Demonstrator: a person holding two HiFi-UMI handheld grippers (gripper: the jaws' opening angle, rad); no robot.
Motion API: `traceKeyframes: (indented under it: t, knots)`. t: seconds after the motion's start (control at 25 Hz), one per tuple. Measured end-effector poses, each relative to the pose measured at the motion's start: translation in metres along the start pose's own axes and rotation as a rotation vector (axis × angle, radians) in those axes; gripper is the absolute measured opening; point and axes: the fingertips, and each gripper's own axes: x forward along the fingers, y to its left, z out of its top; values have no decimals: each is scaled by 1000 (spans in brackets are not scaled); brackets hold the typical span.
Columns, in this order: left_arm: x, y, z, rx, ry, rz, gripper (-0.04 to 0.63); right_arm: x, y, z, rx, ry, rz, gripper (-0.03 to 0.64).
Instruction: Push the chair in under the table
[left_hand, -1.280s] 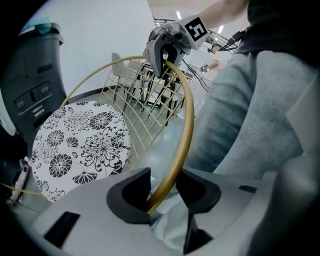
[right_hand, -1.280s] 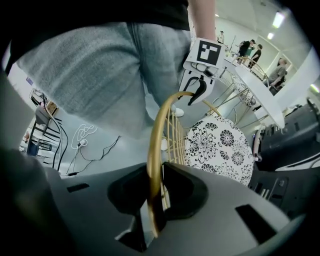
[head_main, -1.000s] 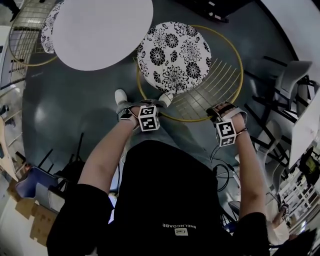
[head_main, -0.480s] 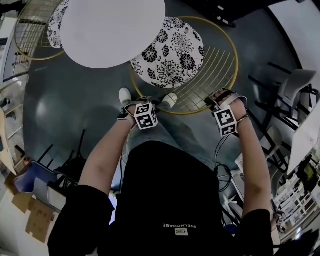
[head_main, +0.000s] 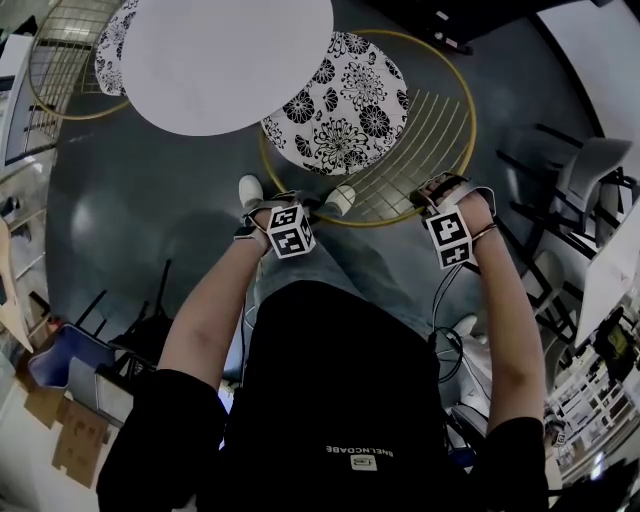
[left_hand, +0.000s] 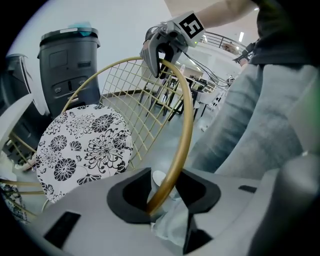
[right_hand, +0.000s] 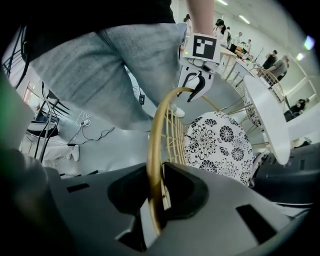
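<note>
Seen from above, the left gripper (head_main: 272, 208) and right gripper (head_main: 440, 192) each clamp the gold back rim (head_main: 470, 120) of the chair (head_main: 345, 100); its floral seat sits partly beneath the near edge of the round white table (head_main: 225, 60).

your chair hoop (left_hand: 188, 120): round metal tube, gold finish, satin sheen. back grid (left_hand: 142, 107): thin wire, same gold coat. seat pad (head_main: 345, 105): cloth, b/w floral print, matt. table top (head_main: 225, 60): white, smooth, matt. floor (head_main: 140, 210): grey, smooth, slight gloss w/ reflections. left gripper (left_hand: 162, 192) & right gripper (right_hand: 155, 197): grey matt plastic shells, black matt jaw liners. your trousers (left_hand: 250, 115): grey woven cloth.
</note>
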Motion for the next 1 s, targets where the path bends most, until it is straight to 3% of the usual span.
traceKeyframes:
  t: [0.12,0.24,0.48,0.68,1.0]
  knots:
    - [-1,-2,0,13,-2,-14,153,0,0,1,73,-5,40,69]
    - [-4,-7,-1,38,12,-47,158,-1,-6,9,174,-49,79,162]
    - [-31,-13,8,49,-23,-57,172,-24,-12,39,192,-93,83,186]
    - [-80,-8,26,57,-125,16,172,-79,-48,77,288,-268,-54,187]
    - [-201,21,77,31,-328,203,170,-186,-147,125,604,-662,-351,187]
